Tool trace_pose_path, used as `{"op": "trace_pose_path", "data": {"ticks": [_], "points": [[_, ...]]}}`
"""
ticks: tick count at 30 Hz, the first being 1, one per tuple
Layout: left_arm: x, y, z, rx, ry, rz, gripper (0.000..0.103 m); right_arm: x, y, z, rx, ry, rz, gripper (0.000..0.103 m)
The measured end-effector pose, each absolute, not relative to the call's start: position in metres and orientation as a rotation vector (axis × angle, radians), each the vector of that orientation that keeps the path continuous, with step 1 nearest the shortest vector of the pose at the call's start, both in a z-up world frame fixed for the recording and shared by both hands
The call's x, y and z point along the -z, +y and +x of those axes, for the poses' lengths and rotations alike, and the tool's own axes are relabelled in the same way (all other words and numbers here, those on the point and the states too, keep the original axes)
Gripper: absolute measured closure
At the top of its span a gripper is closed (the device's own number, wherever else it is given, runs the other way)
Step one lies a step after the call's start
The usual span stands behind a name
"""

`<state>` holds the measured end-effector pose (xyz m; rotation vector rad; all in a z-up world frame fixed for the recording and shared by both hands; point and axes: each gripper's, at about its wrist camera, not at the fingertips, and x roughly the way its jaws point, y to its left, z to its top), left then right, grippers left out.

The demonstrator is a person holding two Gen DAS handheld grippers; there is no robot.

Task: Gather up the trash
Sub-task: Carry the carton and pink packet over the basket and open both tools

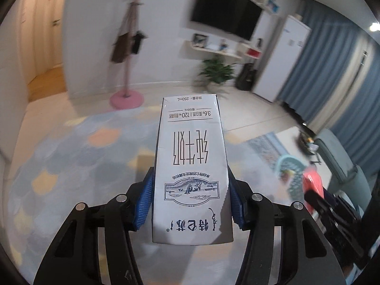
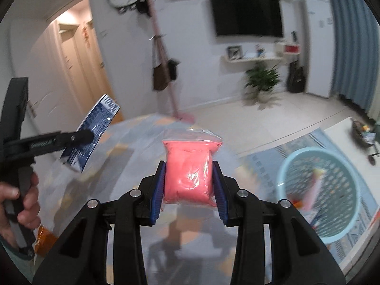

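Note:
My left gripper (image 1: 191,201) is shut on a white milk carton (image 1: 191,166) with blue print, held upside down above a pastel rug. In the right wrist view the carton (image 2: 92,130) shows at the left, clamped in the left gripper (image 2: 83,137). My right gripper (image 2: 188,185) is shut on a clear bag of pink stuff (image 2: 188,171). A light blue mesh basket (image 2: 332,235) sits on the floor at the right, with some items inside. In the left wrist view the basket (image 1: 292,166) and the pink bag (image 1: 313,180) are blurred at the right.
A pink coat stand (image 2: 166,71) stands ahead. A potted plant (image 2: 261,80), wall TV (image 2: 247,14), white fridge (image 2: 318,45) and blue curtains (image 2: 351,47) lie beyond. An orange wrapper (image 2: 45,239) lies low left. A low table (image 2: 344,128) is at right.

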<state>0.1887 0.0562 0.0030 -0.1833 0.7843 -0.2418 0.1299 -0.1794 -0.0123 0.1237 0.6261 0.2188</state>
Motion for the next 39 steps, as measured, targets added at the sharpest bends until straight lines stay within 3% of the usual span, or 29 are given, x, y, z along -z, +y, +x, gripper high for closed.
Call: {"op": "trace_pose_path", "data": {"ticks": [7, 15, 29, 39], "points": [[-0.013, -0.033, 0.207, 0.39, 0.771, -0.126, 0.05, -0.003, -0.252, 0.132, -0.06, 0.557, 0.153, 0.068], [0.005, -0.133, 0.226, 0.51, 0.821, -0.056, 0.049, 0.018, -0.336, 0.146, 0.096, 0.591, 0.232, 0.068], [0.092, -0.213, 0.251, 0.647, 1.039, -0.12, 0.049, 0.115, -0.432, 0.171, 0.251, 0.839, 0.432, 0.068], [0.098, -0.242, 0.248, 0.64, 1.046, -0.084, 0.048, 0.134, -0.45, 0.168, 0.254, 0.899, 0.468, 0.067]]}}
